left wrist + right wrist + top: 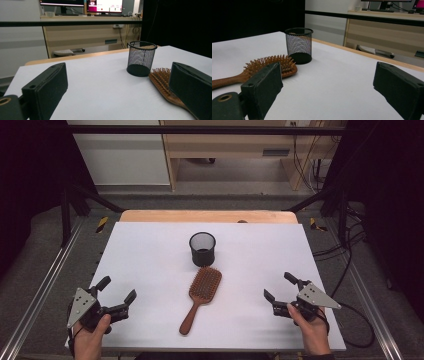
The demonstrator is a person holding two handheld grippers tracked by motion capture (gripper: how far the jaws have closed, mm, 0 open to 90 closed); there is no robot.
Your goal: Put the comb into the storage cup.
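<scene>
Wooden hairbrush (201, 298) lies bristles up on the white table (150, 260), between my two grippers. Just beyond its head stands a black mesh cup (202, 248), upright. My left gripper (118, 295) and right gripper (279, 288) both rest near the table's front edge, jaws spread wide, holding nothing.
</scene>
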